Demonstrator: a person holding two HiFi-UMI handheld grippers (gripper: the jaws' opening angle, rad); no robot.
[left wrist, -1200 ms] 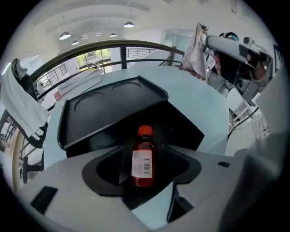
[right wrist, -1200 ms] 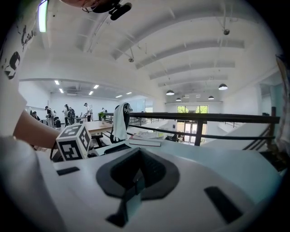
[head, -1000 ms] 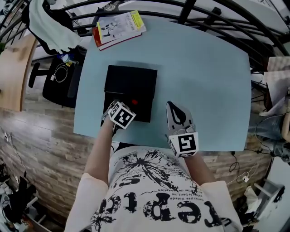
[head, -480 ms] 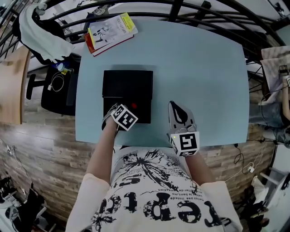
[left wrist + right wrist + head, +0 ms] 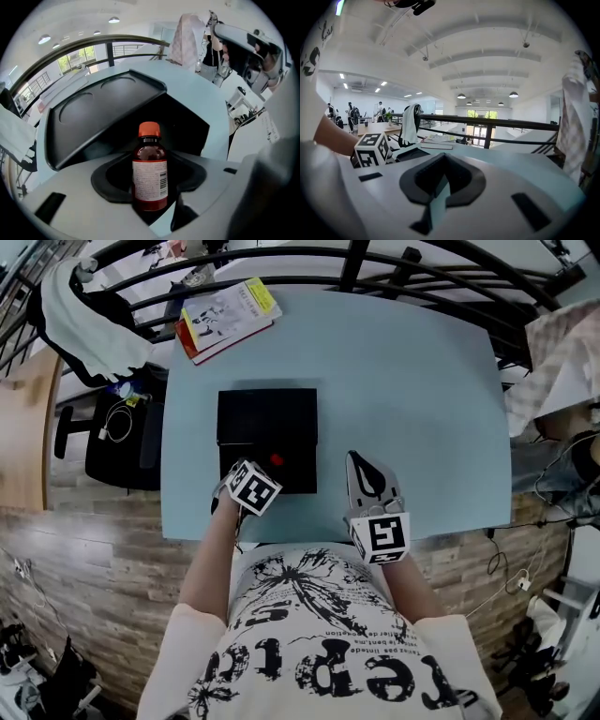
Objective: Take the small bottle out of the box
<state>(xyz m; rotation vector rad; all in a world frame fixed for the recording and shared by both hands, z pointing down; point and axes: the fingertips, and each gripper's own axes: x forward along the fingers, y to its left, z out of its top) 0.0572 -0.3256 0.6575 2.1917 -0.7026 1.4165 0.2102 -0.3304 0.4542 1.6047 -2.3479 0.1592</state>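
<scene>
Orange-capped brown bottle [image 5: 150,168] stands upright inside open black box [image 5: 93,117], between jaws of left gripper [image 5: 258,474]. Jaws closing, pads seem not yet pressing. Right gripper [image 5: 360,467] beside box, jaws together, empty. Risk: one-sided contact tips bottle; weak grip on smooth label lets it slip at lift.

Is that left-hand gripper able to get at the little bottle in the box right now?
Probably yes: the box has its lid open, and the bottle stands upright between the left gripper's closing jaws, with nothing blocking.
</scene>
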